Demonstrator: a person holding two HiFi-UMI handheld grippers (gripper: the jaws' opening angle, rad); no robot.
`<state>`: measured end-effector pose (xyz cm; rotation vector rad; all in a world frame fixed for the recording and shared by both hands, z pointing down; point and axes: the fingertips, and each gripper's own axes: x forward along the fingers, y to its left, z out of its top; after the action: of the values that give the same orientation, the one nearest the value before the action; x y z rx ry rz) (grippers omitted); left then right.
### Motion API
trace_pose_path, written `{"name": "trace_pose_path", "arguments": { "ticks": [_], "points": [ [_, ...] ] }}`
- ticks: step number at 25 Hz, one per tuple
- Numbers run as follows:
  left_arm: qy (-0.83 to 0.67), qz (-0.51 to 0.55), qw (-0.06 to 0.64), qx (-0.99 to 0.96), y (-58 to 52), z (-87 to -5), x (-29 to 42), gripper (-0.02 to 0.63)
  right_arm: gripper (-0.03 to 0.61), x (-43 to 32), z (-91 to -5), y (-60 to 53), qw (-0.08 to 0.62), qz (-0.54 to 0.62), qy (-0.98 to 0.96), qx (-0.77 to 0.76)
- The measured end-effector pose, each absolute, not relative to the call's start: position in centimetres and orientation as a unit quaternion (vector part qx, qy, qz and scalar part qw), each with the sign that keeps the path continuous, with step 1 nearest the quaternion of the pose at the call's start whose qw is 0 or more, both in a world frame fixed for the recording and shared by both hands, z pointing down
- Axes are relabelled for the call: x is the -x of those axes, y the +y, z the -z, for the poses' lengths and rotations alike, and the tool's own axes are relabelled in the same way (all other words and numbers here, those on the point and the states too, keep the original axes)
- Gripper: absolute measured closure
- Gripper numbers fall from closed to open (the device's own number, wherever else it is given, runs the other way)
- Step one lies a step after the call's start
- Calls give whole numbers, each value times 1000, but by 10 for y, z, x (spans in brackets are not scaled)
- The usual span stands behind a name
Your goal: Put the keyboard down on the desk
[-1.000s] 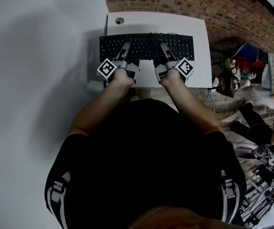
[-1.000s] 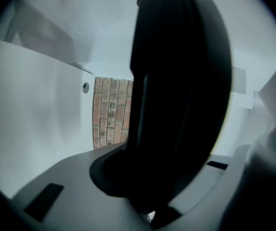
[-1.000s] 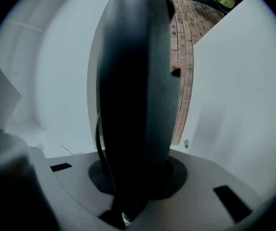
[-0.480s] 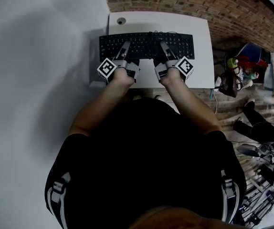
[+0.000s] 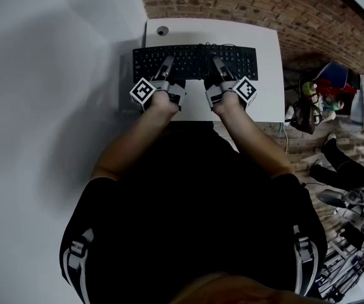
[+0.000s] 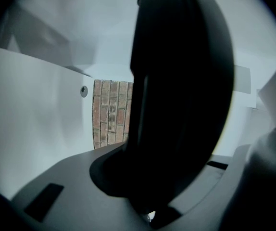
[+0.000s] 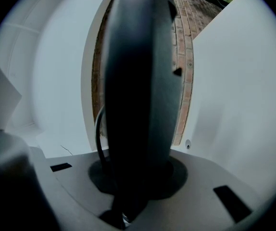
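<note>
The white bench [image 5: 267, 75] fills the upper middle of the head view, set against brickwork [image 5: 264, 5]; the black keyboard [image 5: 195, 59] stretches across it, its left end reaching past the bench's left edge; in both gripper views a strip of brickwork shows between keyboard and bench top, so it is most likely held just clear of the surface and not yet set down; the left hand-held gripper [image 5: 166, 63] and the right hand-held gripper [image 5: 217, 63] are each clamped on the near long edge, spaced apart, probably to keep the board level for lowering; a cable [image 7: 98, 129] trails from its far edge; a small cable hole [image 5: 162, 29] sits at the bench's upper left corner.
</note>
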<state>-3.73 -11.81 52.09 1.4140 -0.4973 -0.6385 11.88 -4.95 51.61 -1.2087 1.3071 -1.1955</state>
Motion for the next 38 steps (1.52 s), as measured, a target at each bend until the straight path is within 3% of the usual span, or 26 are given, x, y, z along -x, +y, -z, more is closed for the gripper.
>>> {"name": "trace_pose_path", "arguments": {
  "ticks": [38],
  "points": [
    [-245, 275, 704, -607, -124, -533, 19, 528, 486, -137, -538, -65, 461, 520, 523, 493]
  ]
}}
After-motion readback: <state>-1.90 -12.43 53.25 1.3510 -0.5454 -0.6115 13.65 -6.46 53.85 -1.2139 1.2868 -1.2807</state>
